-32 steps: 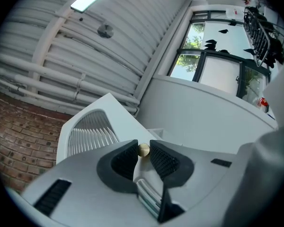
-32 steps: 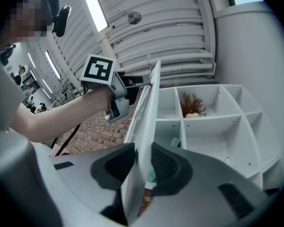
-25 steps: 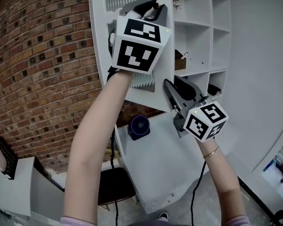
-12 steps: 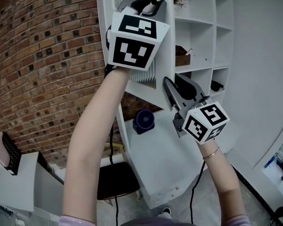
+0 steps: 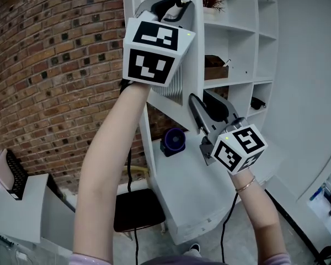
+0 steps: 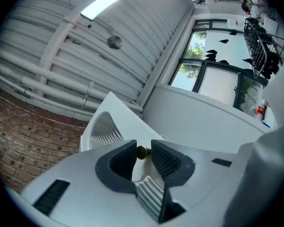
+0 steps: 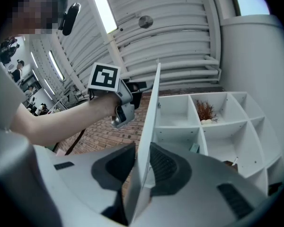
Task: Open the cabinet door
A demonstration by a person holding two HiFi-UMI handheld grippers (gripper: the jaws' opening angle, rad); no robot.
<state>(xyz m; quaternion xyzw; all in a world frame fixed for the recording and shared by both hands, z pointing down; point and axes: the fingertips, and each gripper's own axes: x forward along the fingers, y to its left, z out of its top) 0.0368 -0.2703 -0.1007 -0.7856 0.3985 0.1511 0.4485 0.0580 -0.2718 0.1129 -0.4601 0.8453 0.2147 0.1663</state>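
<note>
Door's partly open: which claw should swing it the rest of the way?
Right. The right claw is clamped on the free edge of the cabinet door; the left claw has just been opening around the brass knob, apparently letting go.

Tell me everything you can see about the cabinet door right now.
The cabinet door is a white, painted-looking panel with a ribbed inset and a small brass-coloured knob. It stands upright, swung open from the white shelf unit, and shows edge-on in the right gripper view. The right gripper is closed on its free edge. The knob sits between the jaws of the left gripper, which have just been opening and do not look pressed on it.
</note>
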